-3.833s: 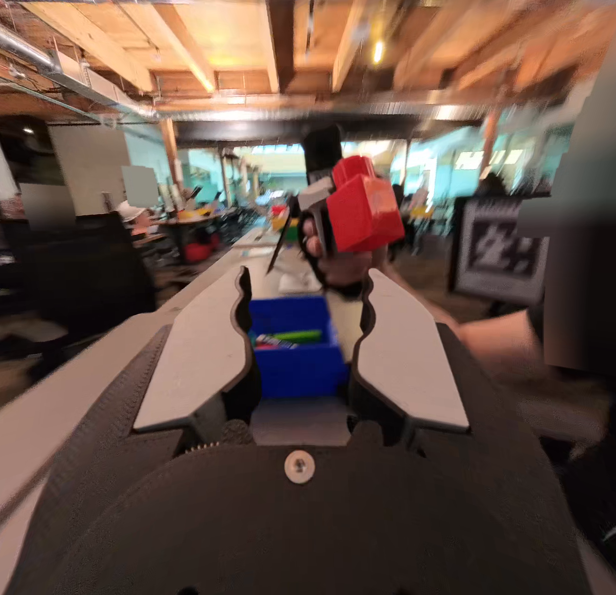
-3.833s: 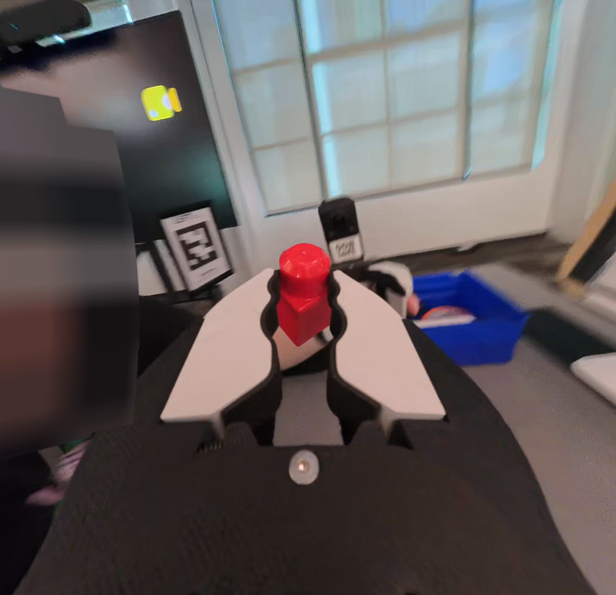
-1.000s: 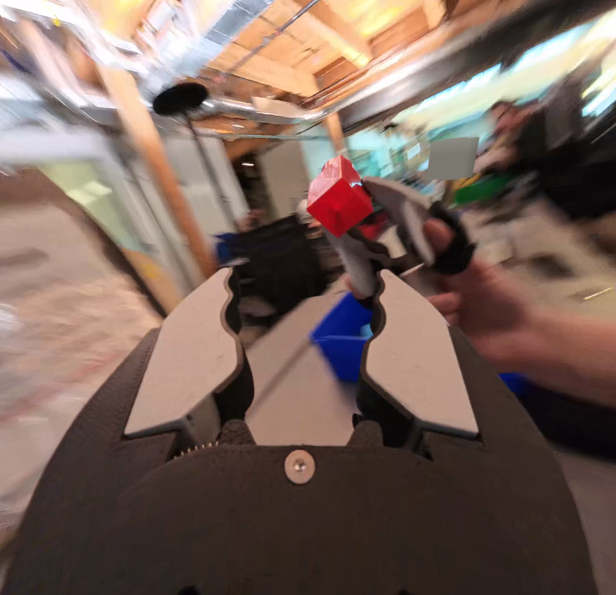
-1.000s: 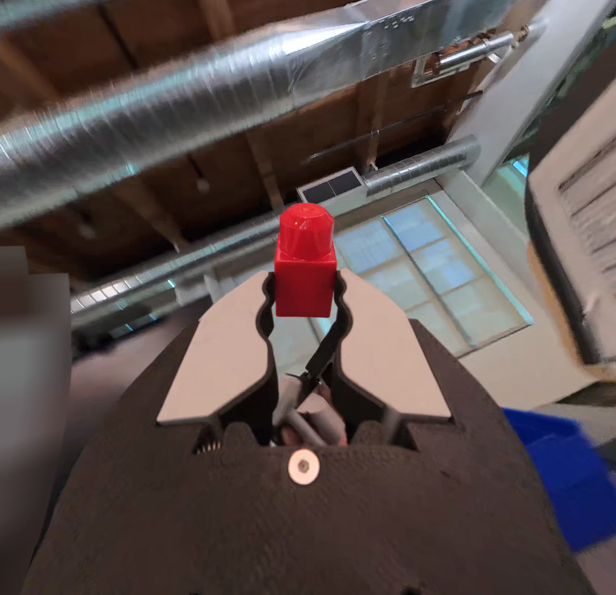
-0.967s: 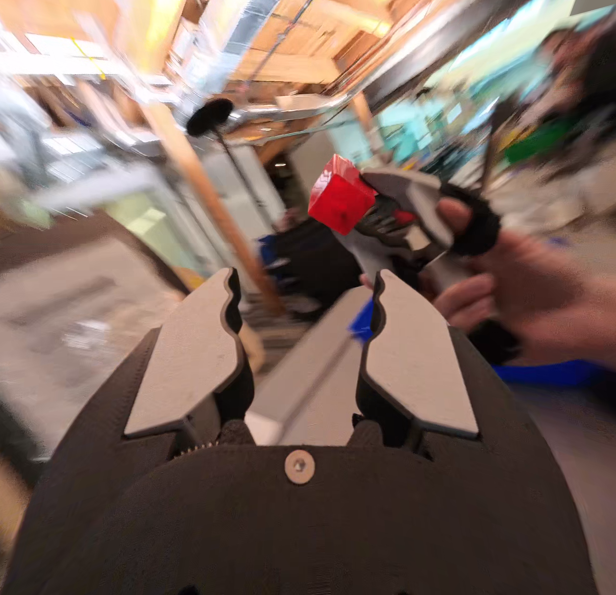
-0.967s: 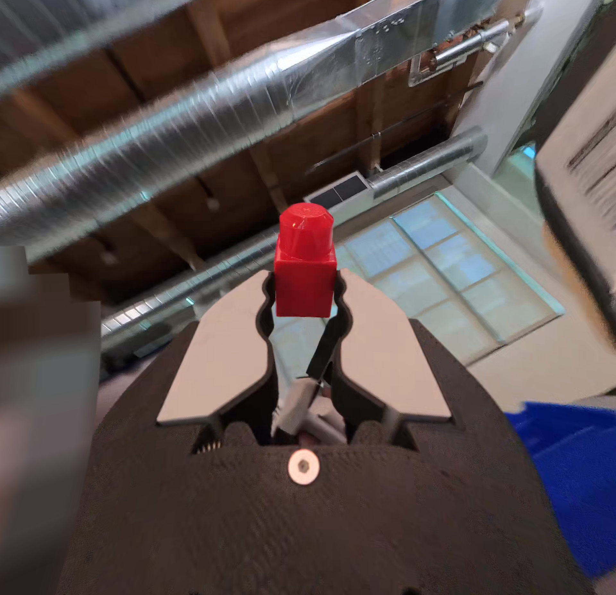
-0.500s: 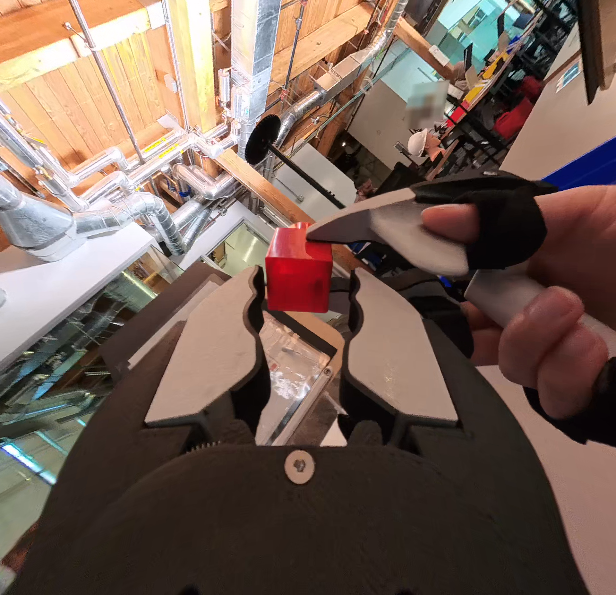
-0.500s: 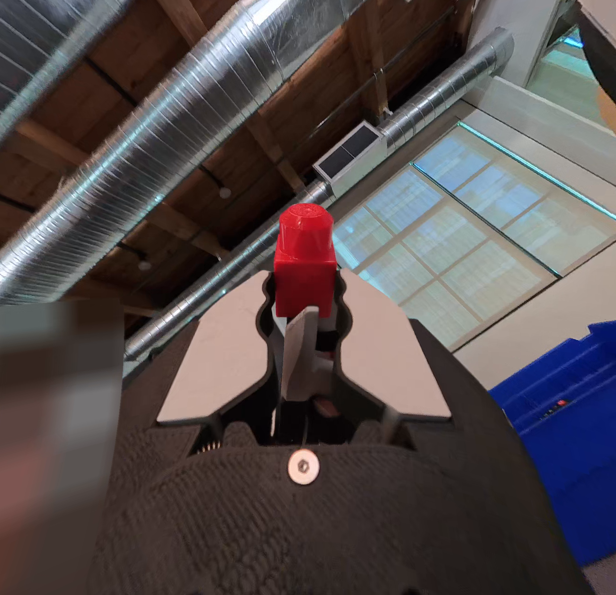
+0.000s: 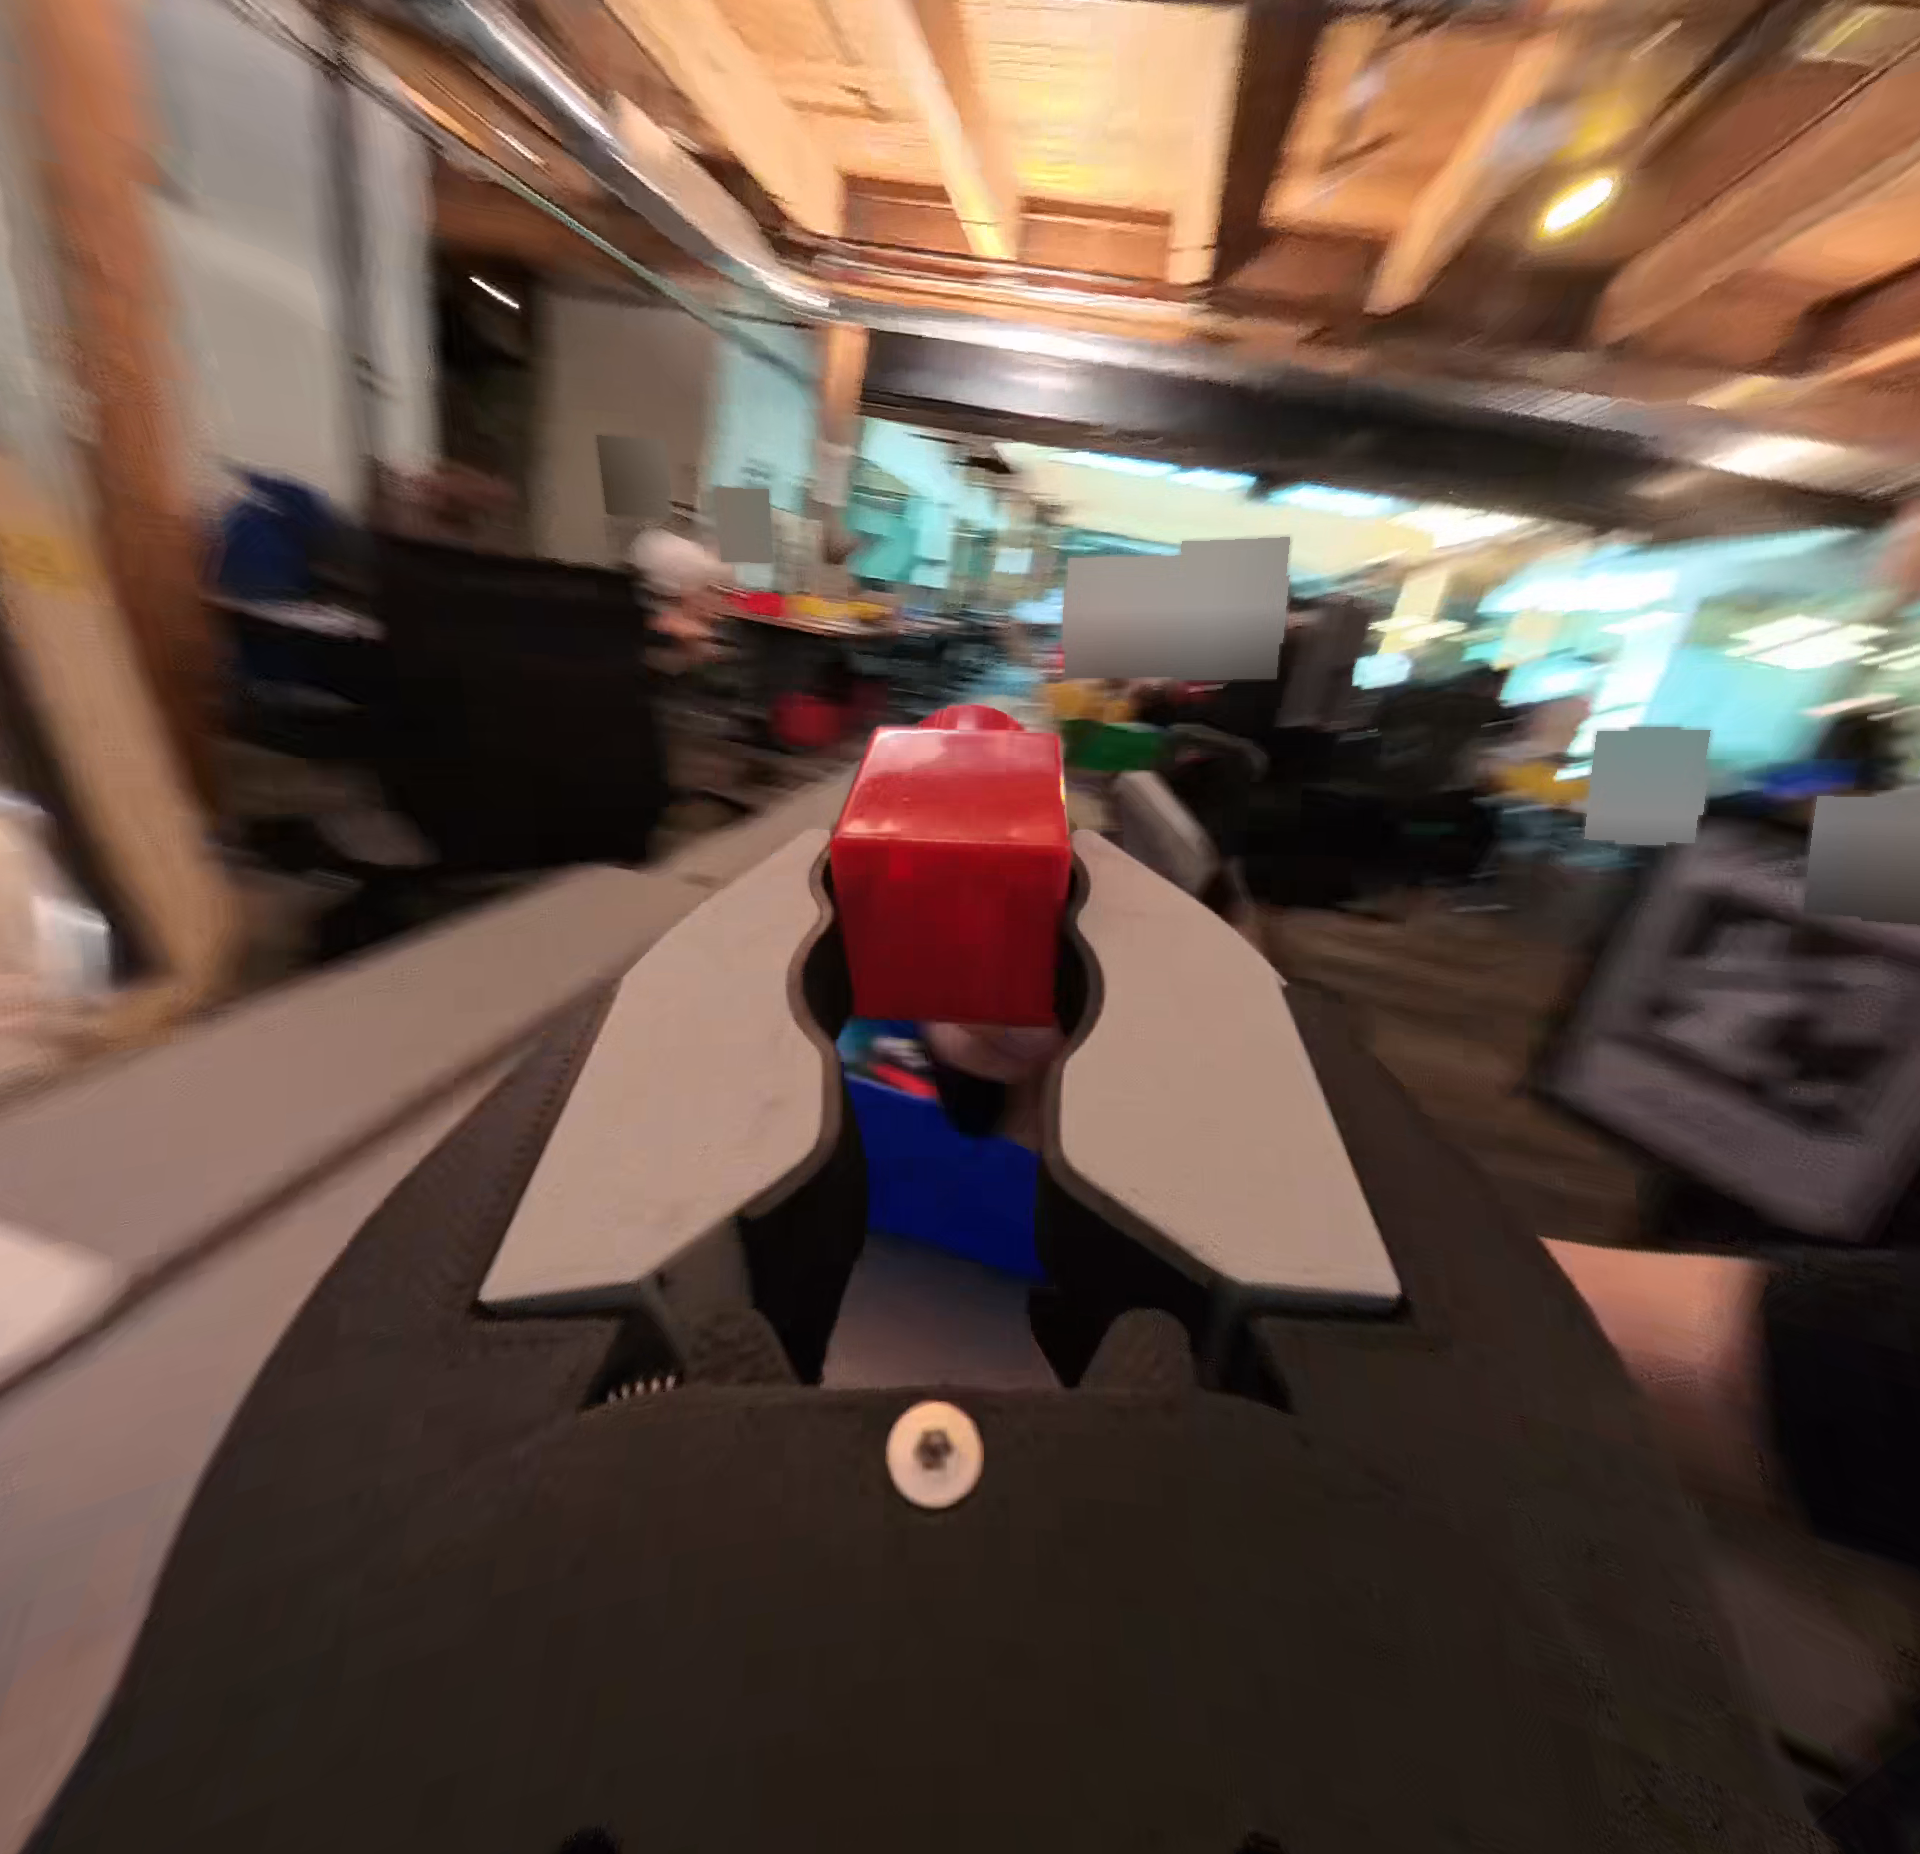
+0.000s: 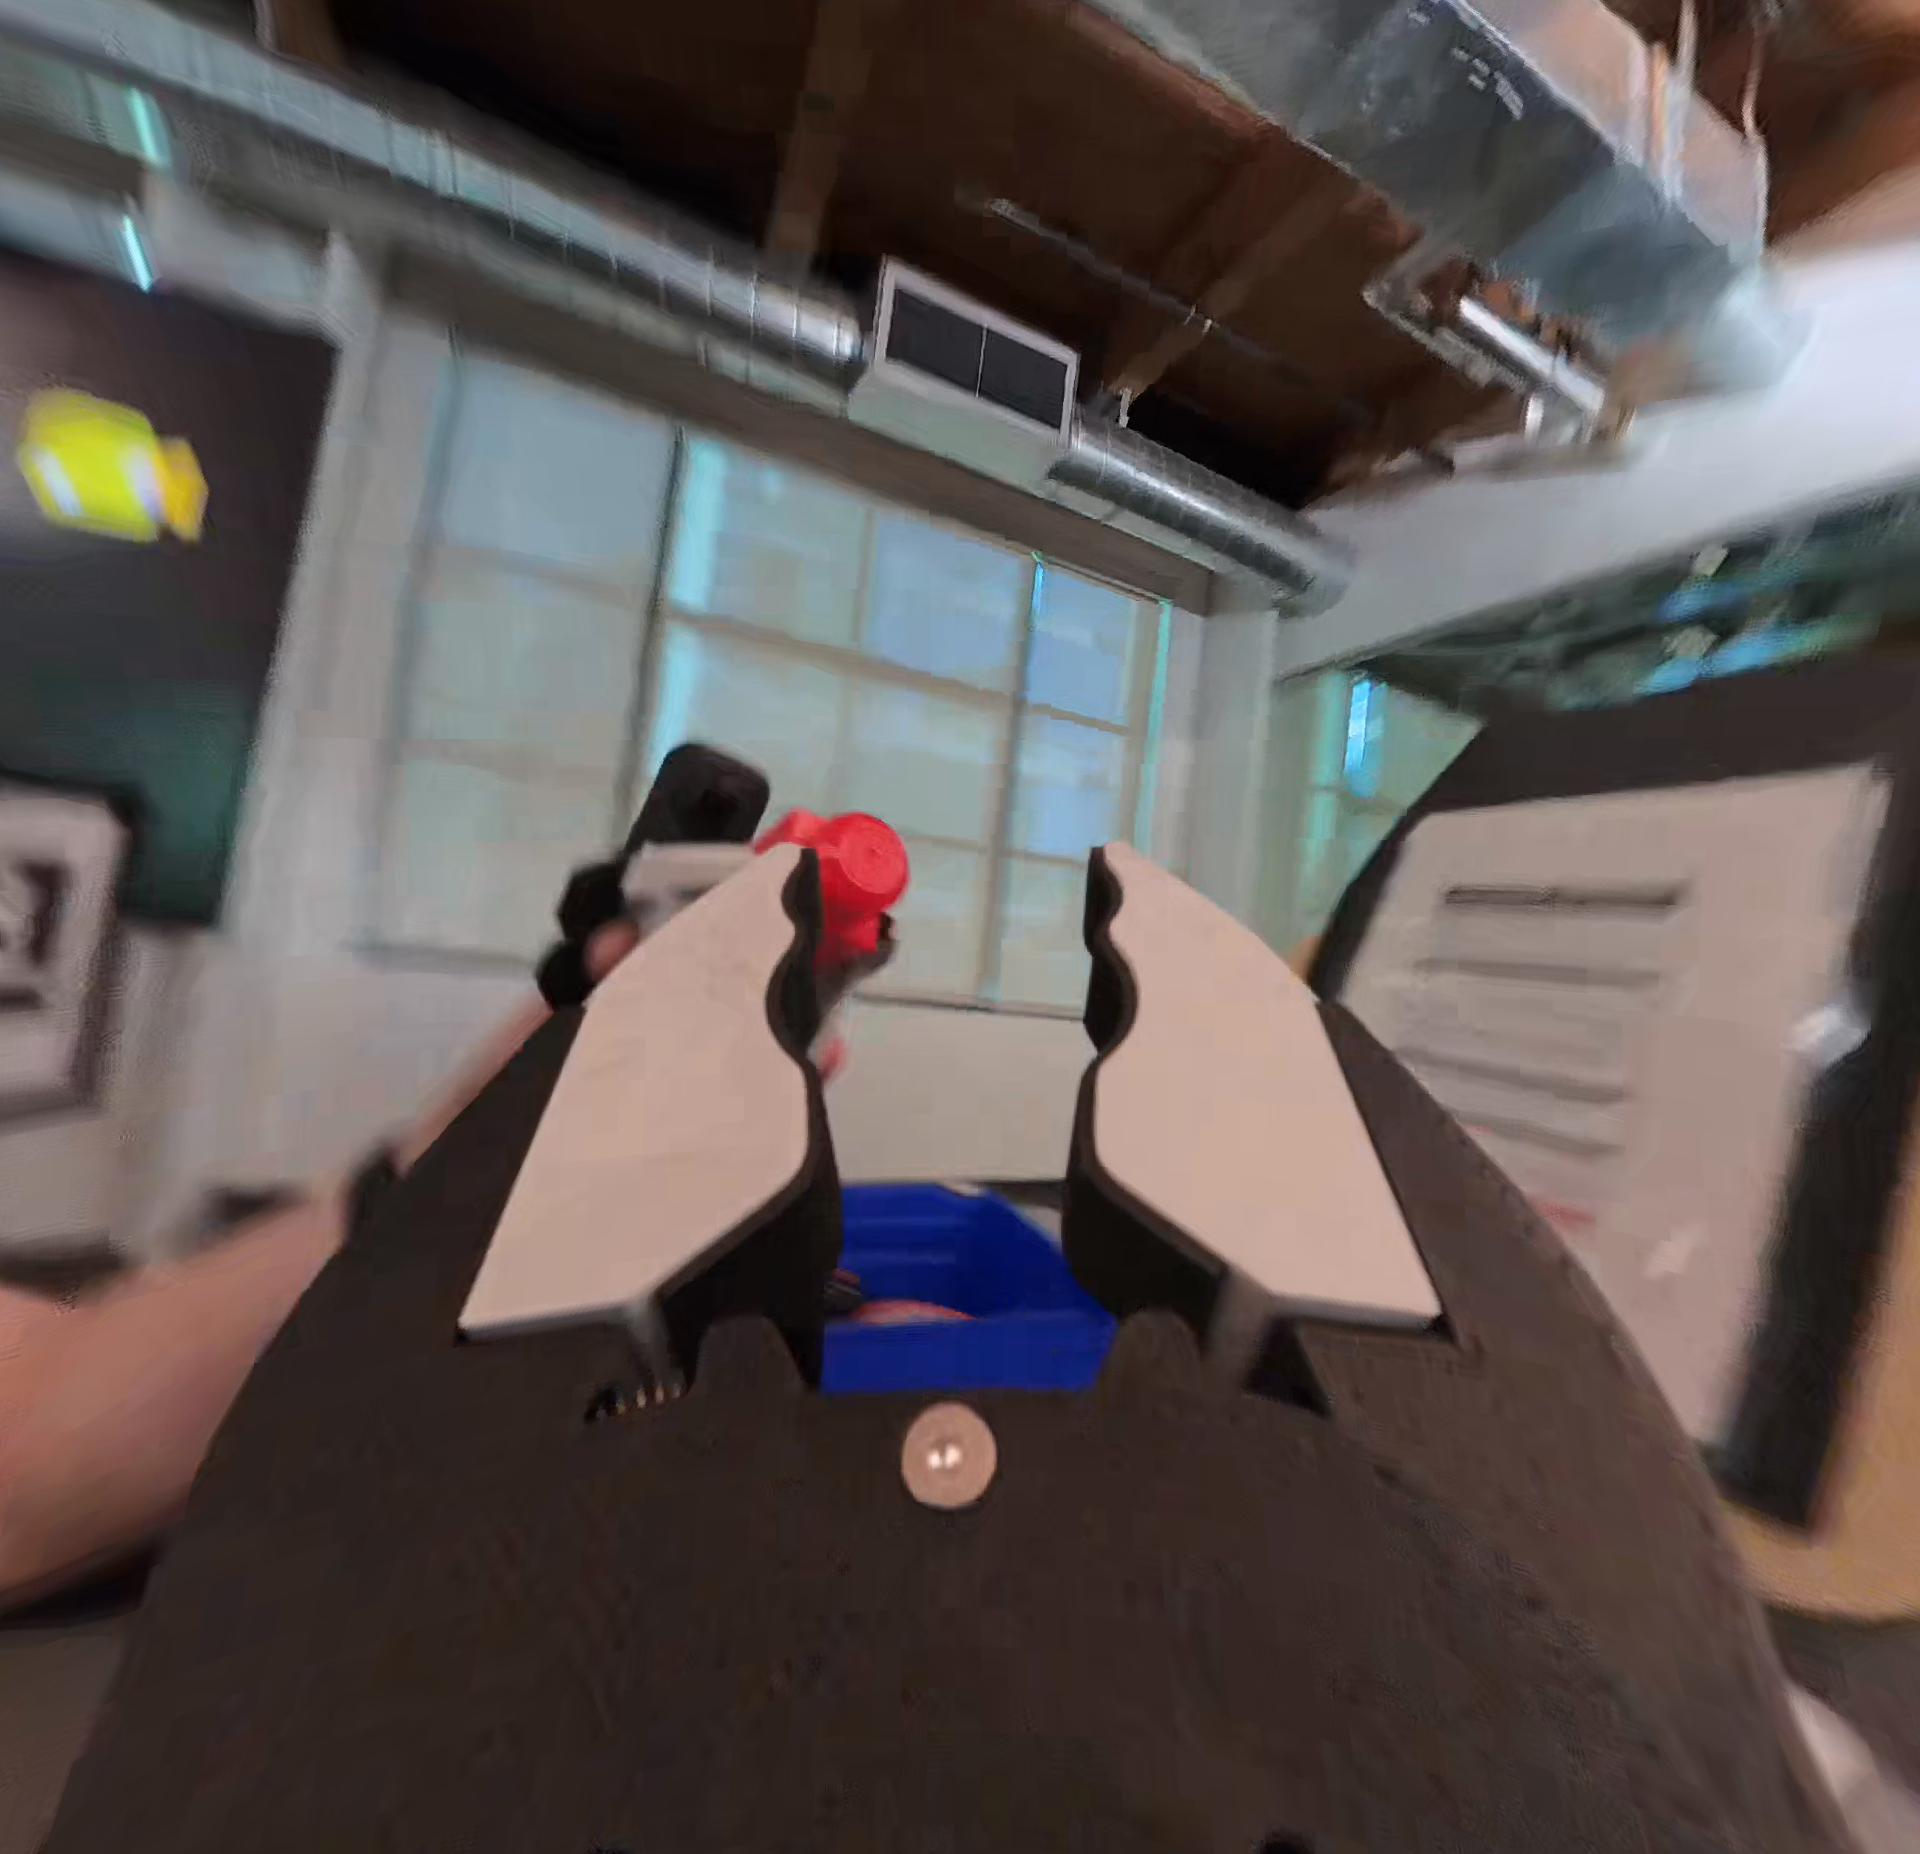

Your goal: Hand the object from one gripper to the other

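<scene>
Half a second ago still pinched in the right claw (image 10: 940, 900), with the left claw (image 9: 948, 895) spread around it; now the red block (image 9: 948, 895) clamped between the left claw's tips, and the right claw spread apart with nothing between its fingers. Held up in the air, above the blue bin (image 9: 940, 1176).

In the right wrist view, only the block's round stud (image 10: 857, 874) and a sliver of its body visible, the rest hidden behind the right claw's own left finger (image 10: 665, 1077). Left hand (image 10: 582, 947) mostly covered too, in a black fingerless glove. Bin largely blocked by the fingers in both views; contents too blurred to name. Background smeared by motion throughout.

Glossy moulded plastic, cube-shaped with a cylindrical stud on the far end. Matte grey finger plates with wavy inner edges, set on rough black printed bodies.
</scene>
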Motion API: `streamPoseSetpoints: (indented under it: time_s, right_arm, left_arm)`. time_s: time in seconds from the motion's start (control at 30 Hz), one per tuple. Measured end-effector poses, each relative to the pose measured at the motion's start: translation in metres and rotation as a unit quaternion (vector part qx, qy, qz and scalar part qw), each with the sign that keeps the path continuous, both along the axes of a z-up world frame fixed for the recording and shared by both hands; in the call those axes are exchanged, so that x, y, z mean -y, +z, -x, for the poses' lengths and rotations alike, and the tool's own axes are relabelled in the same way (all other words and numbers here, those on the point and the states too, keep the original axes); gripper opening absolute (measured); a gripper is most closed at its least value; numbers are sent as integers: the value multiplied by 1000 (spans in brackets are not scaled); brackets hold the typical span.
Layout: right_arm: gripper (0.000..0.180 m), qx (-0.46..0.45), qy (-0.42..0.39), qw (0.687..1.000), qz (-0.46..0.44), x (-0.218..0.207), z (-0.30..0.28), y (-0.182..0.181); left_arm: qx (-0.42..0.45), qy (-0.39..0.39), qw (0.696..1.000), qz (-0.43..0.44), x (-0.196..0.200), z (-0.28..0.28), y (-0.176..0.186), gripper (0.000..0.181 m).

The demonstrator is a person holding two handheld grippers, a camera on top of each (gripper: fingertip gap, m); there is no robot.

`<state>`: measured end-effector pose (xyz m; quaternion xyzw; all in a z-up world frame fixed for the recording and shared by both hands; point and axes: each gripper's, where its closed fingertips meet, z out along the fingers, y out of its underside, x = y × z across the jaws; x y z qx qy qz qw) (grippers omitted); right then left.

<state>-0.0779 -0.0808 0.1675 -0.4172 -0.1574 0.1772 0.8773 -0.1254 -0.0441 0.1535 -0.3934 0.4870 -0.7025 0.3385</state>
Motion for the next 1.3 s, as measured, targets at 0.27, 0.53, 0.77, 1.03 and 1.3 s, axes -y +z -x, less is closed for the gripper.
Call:
streamPoseSetpoints:
  time_s: [0.27, 0.53, 0.77, 1.03, 1.3]
  right_arm:
    - [55, 453, -240, 859, 12, -8, 46, -36]
    - [41, 595, -391, 696, 92, -44, 29, -75]
    - [35, 558, -435, 691, 151, -58, 11, -79]
    - [34, -117, 26, 959, 257, -46, -4, -35]
    - [34, -221, 391, 815, 366, -34, 37, -51]
  left_arm:
    - [-128, -67, 989, -12, 4, -3, -36, 35]
    - [-199, 23, 972, -125, -2, -20, -74, 35]
    - [-187, 64, 969, -146, -5, -30, -74, 36]
    - [33, 273, 891, -361, -28, -10, -11, 80]
    - [24, 244, 845, -475, -5, -21, -37, 92]
